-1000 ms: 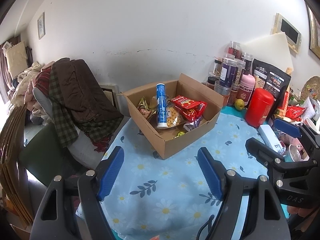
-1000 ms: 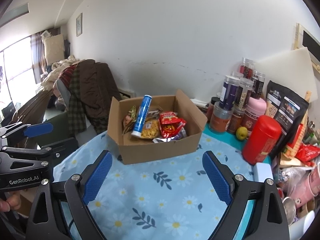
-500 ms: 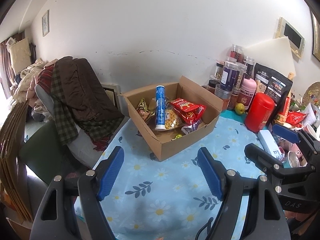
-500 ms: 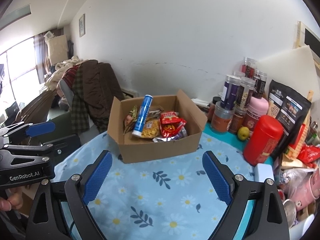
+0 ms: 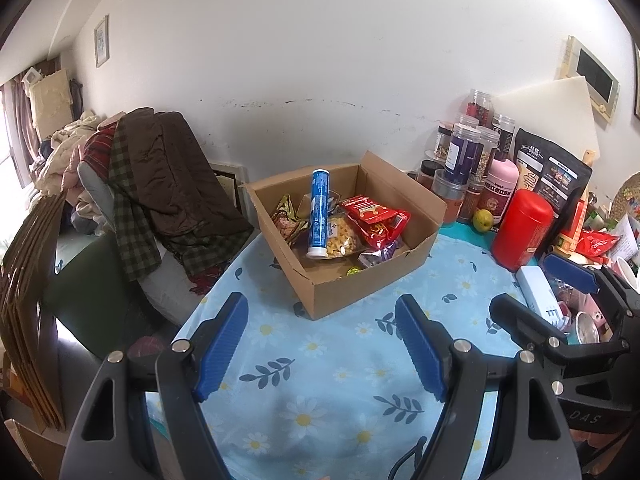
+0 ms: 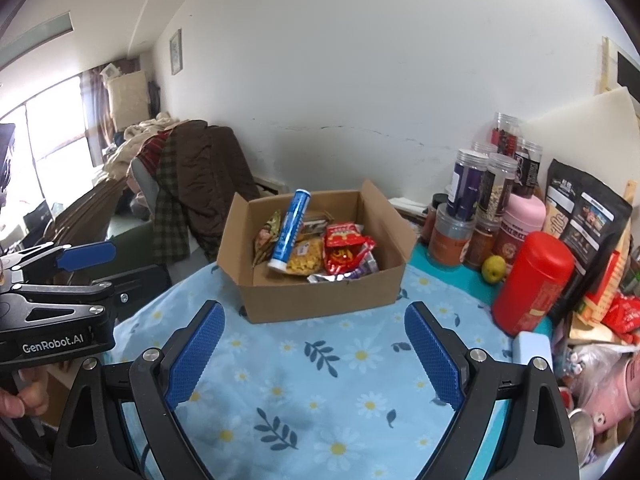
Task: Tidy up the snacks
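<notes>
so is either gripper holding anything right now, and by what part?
Nothing is held. The left gripper and right gripper both stand open over the floral tablecloth, short of the cardboard box. The snacks all sit inside the box.

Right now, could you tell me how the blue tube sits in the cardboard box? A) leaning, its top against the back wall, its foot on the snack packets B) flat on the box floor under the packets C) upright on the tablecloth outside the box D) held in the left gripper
A: the blue tube slants in the cardboard box, foot on the snack packets, top at the back wall.
</notes>
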